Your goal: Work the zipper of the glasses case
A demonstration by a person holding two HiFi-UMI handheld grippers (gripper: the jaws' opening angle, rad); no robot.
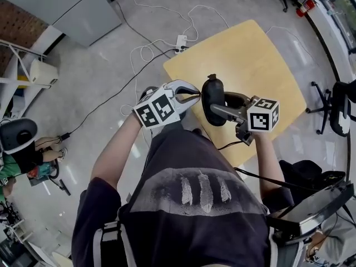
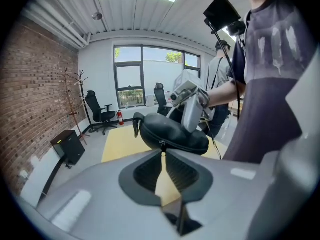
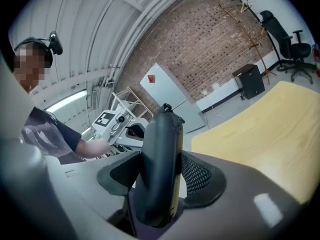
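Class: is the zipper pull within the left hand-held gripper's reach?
Probably yes: the right hand-held gripper holds the glasses case up, its zipper pull between the left hand-held gripper's tips, nothing blocking.

The black oval zippered glasses case (image 1: 211, 90) hung above the near-left edge of the square yellow wooden table (image 1: 250, 60), clamped between the jaws of the right gripper (image 3: 161, 176). The left gripper (image 2: 162, 153) sat just left of it, jaw tips apparently pinching the small metal zipper pull (image 2: 162, 145). A white power strip (image 1: 181, 41) lay on the floor beyond the table's far-left corner.
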